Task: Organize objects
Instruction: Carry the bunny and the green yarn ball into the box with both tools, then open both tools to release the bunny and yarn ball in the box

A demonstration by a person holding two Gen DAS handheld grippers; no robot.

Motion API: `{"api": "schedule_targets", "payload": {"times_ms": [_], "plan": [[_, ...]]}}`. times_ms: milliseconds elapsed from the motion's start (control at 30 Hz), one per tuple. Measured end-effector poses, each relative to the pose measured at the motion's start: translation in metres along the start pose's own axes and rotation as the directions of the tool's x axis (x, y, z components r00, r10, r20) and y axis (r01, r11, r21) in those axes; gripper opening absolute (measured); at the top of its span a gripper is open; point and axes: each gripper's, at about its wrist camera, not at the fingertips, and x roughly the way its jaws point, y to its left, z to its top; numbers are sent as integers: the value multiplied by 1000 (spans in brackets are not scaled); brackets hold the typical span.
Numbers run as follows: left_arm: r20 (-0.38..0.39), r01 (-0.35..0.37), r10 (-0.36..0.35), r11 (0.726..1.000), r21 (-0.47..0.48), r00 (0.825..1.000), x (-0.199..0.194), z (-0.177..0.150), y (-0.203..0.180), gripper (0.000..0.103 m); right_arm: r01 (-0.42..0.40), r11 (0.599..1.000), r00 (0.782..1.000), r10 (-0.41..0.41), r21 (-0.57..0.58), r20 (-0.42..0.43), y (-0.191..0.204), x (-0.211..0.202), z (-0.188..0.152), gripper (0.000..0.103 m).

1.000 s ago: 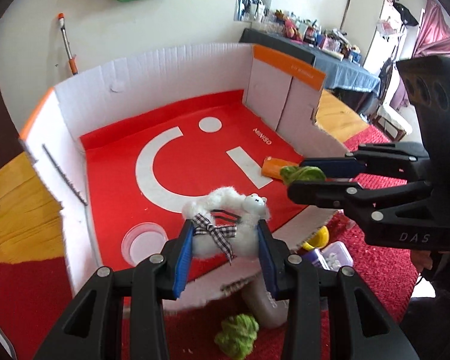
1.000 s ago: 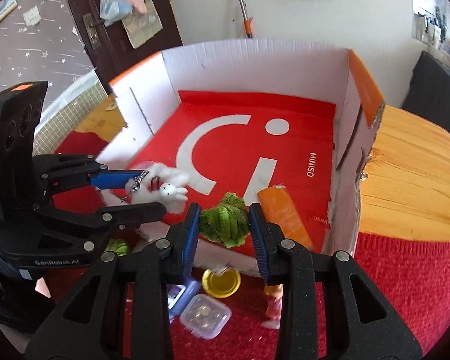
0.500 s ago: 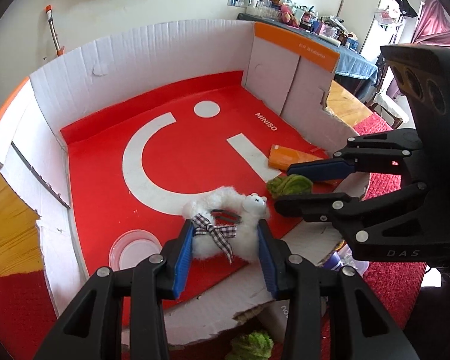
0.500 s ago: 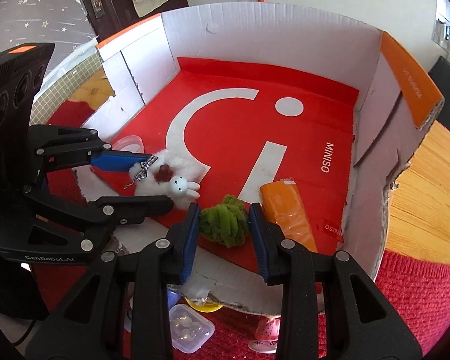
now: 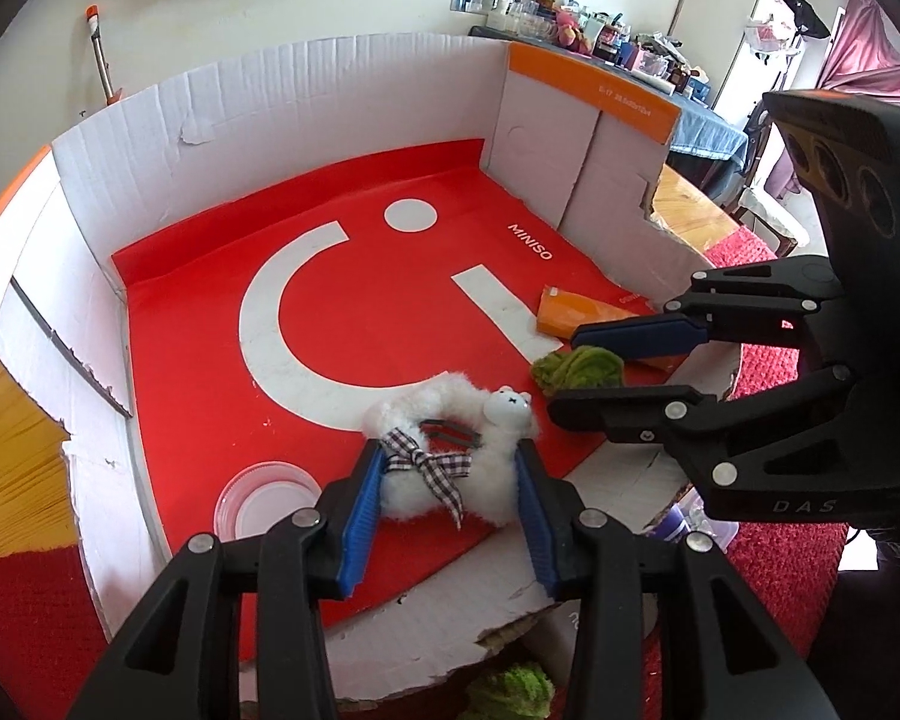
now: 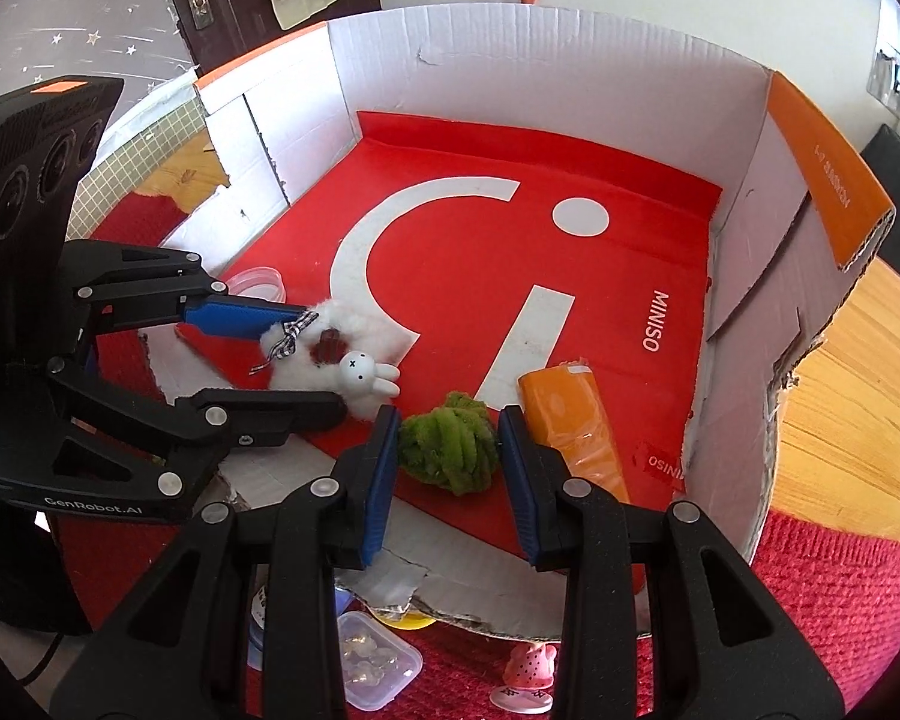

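Cardboard makes up the largest thing here — a shallow box (image 5: 306, 96) with white walls and a red floor, its near wall low or torn, which lets both tools reach in at a slant; an orange packet (image 6: 573, 429) lies flat by the box's right wall, already stowed, I judge. The left gripper (image 5: 447, 501) has a white plush bunny (image 5: 450, 456) between its blue pads, low over the red floor, the pads narrow against the fluff — a grip fit for setting it down; the right gripper (image 6: 450, 468) pinches a green yarn pom-pom (image 6: 447, 450) just beside the packet; smallest, a clear round lid (image 5: 267, 498) rests in the box's left corner.
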Motion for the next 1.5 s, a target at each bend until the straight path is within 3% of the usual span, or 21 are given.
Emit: {"api": "schedule_targets", "payload": {"times_ms": [567, 700, 1167, 1500], "plan": [[10, -18, 18, 1000, -26, 1000, -1, 2, 3, 53, 11, 1000, 1000, -11, -12, 6, 2, 3, 2, 33], [15, -11, 11, 1000, -23, 1000, -2, 2, 3, 59, 19, 1000, 1000, -19, -16, 8, 3, 5, 2, 41], [31, -20, 21, 1000, -14, 999, -9, 0, -1, 60, 26, 999, 999, -25, -20, 24, 6, -2, 3, 41], [93, -32, 37, 998, -51, 995, -31, -4, 1, 65, 47, 999, 996, -47, 7, 79, 6, -27, 2, 44]]}}
